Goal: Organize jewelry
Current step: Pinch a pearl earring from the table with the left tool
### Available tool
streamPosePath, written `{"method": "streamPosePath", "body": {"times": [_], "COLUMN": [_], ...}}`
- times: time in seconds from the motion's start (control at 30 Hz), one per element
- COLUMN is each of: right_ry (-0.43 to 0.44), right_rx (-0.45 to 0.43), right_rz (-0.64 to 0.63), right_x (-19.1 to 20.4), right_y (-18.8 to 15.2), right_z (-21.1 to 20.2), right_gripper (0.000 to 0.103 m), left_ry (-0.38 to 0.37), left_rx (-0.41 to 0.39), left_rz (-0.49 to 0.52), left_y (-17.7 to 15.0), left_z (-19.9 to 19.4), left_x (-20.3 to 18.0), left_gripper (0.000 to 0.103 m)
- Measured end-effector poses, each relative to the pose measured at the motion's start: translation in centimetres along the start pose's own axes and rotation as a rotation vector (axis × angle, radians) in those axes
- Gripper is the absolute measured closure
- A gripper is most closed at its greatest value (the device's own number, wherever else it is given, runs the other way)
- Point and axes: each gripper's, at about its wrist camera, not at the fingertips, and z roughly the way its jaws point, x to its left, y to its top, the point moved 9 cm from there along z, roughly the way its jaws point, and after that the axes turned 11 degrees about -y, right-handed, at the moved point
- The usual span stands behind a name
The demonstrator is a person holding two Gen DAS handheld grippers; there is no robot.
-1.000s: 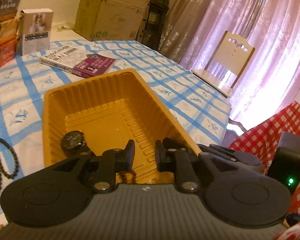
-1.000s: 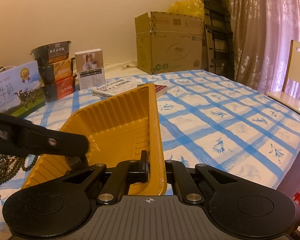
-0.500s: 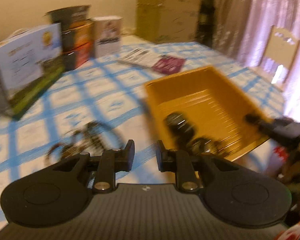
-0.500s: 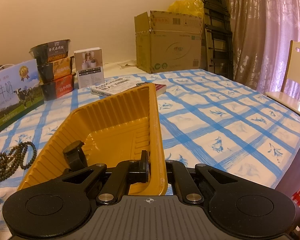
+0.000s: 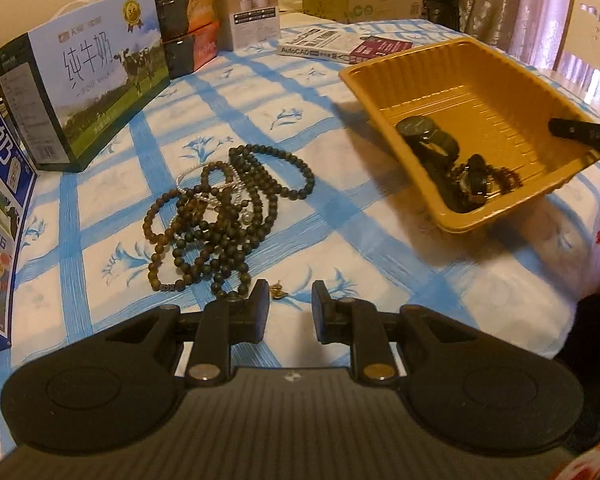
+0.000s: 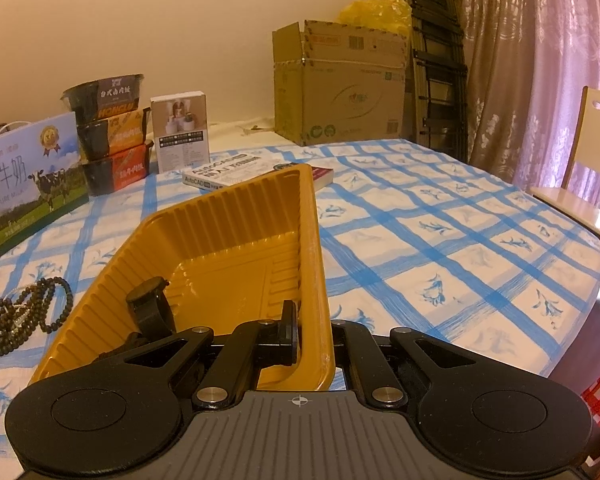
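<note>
A: What lies leftmost?
B: Milk cartons point(image 5: 80, 80) border the tangled dark bead strands point(image 5: 224, 216); the left gripper point(image 5: 286, 312) hovers spread, empty.
A: And rightward?
B: Bare tablecloth point(image 5: 340, 216), then the right gripper point(image 6: 312, 334) clamps the yellow tray point(image 6: 236, 216) rim, watches point(image 5: 436, 144) inside.

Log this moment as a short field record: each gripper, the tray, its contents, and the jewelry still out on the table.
left gripper: open, empty, above the tablecloth near the bead pile
right gripper: shut on the yellow tray, clamping its near right wall
tray contents: black watch, a second watch and a small brown bead bracelet
still on table: tangled dark bead strands, small gold piece by the left fingertips
behind: milk carton, book
</note>
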Motion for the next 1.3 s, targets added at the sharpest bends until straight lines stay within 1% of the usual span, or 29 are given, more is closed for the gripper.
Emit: {"method": "streamPosePath", "body": {"times": [0.3, 0.43, 0.6, 0.67, 0.87, 0.97, 1.0, 1.03, 1.07, 1.17, 1.3], "right_ry": [0.0, 0.0, -0.001, 0.0, -0.001, -0.002, -0.002, -0.002, -0.001, -0.002, -0.001], "right_rx": [0.0, 0.0, 0.002, 0.001, 0.002, 0.004, 0.004, 0.004, 0.003, 0.004, 0.004], "right_rz": [0.0, 0.0, 0.001, 0.0, 0.001, 0.001, 0.001, 0.001, 0.001, 0.001, 0.001], "right_x": [0.1, 0.1, 0.1, 0.1, 0.2, 0.1, 0.1, 0.1, 0.1, 0.1, 0.1], "right_y": [0.0, 0.0, -0.1, -0.1, -0.2, -0.3, -0.4, -0.3, -0.3, -0.3, -0.4], "right_z": [0.0, 0.0, -0.1, -0.1, -0.1, 0.0, -0.1, -0.1, -0.1, -0.1, -0.1], "right_gripper": [0.099, 0.099, 0.099, 0.099, 0.099, 0.099, 0.099, 0.099, 0.099, 0.099, 0.099], "left_ry": [0.016, 0.014, -0.036, -0.04, -0.009, -0.016, -0.018, -0.025, -0.03, -0.017, -0.021], "left_rx": [0.036, 0.033, 0.041, 0.041, 0.038, 0.039, 0.039, 0.039, 0.039, 0.036, 0.024], "left_rz": [0.007, -0.004, 0.017, 0.027, 0.042, 0.053, 0.061, 0.066, 0.068, 0.092, 0.088], "left_y": [-0.6, -0.8, -0.7, -0.8, -0.6, -0.6, -0.6, -0.6, -0.6, -0.6, -0.3], "left_z": [2.0, 2.6, 2.7, 2.7, 2.9, 3.0, 3.0, 3.1, 3.2, 3.2, 2.7], "left_x": [1.1, 1.0, -0.5, -0.8, -0.1, -0.1, -0.2, -0.3, -0.5, -0.8, -0.9], "left_gripper": [0.084, 0.083, 0.083, 0.083, 0.083, 0.084, 0.087, 0.093, 0.096, 0.096, 0.096]}}
